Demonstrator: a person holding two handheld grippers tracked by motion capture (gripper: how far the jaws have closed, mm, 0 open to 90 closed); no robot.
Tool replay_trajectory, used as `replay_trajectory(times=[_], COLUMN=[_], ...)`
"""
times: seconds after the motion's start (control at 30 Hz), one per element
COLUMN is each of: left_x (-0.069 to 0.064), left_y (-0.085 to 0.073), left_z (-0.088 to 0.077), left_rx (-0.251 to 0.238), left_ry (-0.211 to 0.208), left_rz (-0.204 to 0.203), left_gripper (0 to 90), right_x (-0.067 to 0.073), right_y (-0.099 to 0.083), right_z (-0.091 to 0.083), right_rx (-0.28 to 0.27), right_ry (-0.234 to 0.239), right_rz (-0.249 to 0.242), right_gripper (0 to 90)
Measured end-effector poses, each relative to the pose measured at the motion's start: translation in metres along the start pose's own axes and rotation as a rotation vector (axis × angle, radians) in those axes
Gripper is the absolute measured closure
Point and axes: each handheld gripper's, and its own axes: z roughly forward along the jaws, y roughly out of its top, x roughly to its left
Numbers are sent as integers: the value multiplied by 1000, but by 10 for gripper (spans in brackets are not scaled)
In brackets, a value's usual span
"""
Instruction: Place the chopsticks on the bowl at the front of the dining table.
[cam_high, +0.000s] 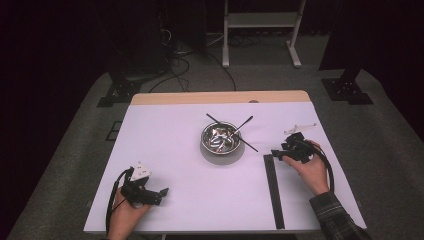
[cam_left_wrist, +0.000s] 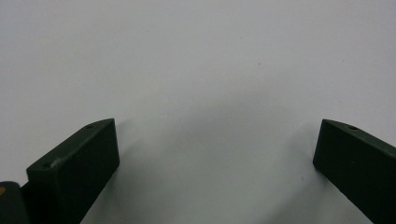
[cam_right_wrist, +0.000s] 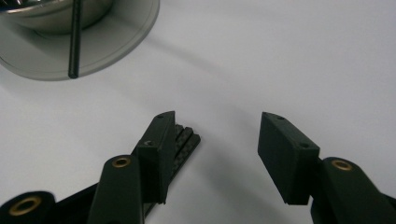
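At the frame's bottom, the right claw (cam_right_wrist: 212, 154) stands apart, one jaw beside the black ribbed strip (cam_right_wrist: 184, 142), seemingly lining up to grasp it; the left claw (cam_left_wrist: 215, 154) rests apart on the white surface (cam_left_wrist: 196, 56).

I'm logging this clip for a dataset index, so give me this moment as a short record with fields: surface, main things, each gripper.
surface: white table
bowl: metal bowl near the table's middle, thin black sticks resting across its rim
strip: long black strip flat on the table, right of the bowl
left gripper: left gripper open, nothing between its jaws, over bare table
right gripper: right gripper open, at the strip's far end, one jaw beside the strip's tip, not gripping it
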Motion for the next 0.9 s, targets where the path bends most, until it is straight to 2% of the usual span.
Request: replay_trajectory(times=[0.2, 0.9], left_x=[0, 0], left_y=[0, 0], left_z=[0, 0], left_rx=[0, 0], left_ry=[0, -1], left_rz=[1, -1], left_gripper=[0, 0], right_x=[0, 1], right_y=[-2, -4], right_z=[8, 16], right_rx=[35, 65], right_ry=[4, 3], right_rz=[-4, -9], right_gripper=[453, 454])
